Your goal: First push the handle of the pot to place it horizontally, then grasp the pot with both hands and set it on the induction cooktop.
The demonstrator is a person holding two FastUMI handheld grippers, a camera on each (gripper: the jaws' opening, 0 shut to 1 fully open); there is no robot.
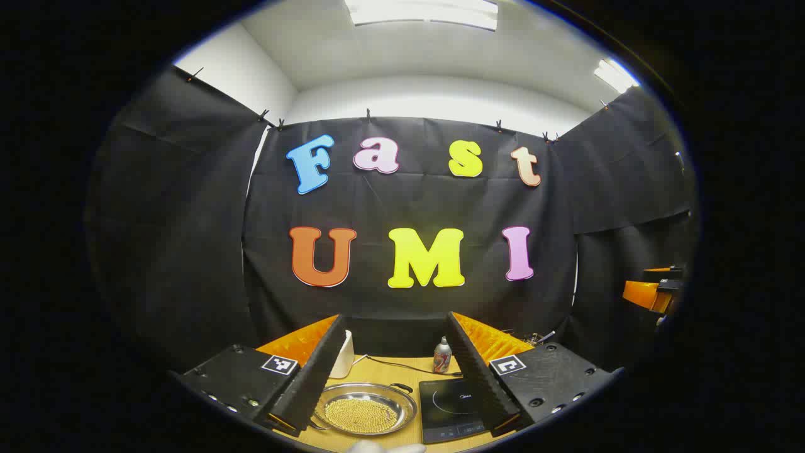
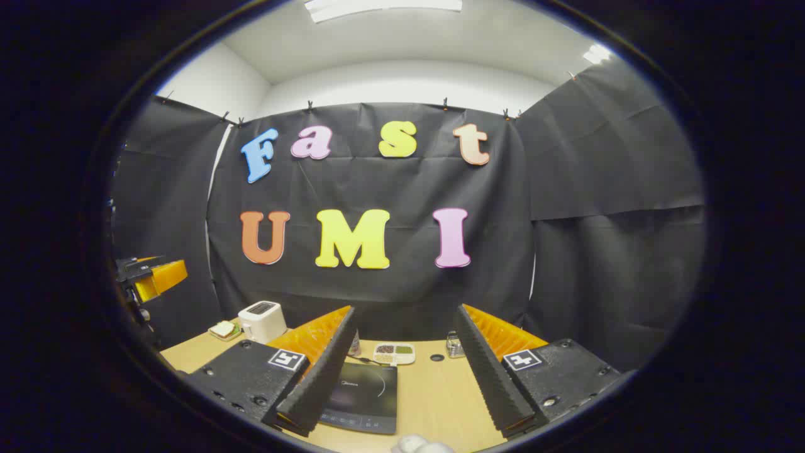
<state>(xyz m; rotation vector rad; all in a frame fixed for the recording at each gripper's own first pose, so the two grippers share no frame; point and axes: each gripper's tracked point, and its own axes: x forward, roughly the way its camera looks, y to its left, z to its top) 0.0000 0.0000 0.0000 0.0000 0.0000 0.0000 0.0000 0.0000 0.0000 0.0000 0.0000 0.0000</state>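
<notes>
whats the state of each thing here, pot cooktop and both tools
pot: on the table, left of the cooktop, holding small golden beads
cooktop: bare, nothing on it
left tool: open, holding nothing
right tool: open, holding nothing
toaster: upright at the table's back

Light wooden table [image 2: 434, 393] — carrying a shallow round steel pot [image 1: 366, 409] of golden beads, flat black induction cooktop [image 2: 365, 396], white toaster [image 2: 263, 319], small spray bottle [image 1: 442, 357], white divided dish [image 2: 394, 353] — sandwich plate [image 2: 222, 329] beside toaster.
</notes>
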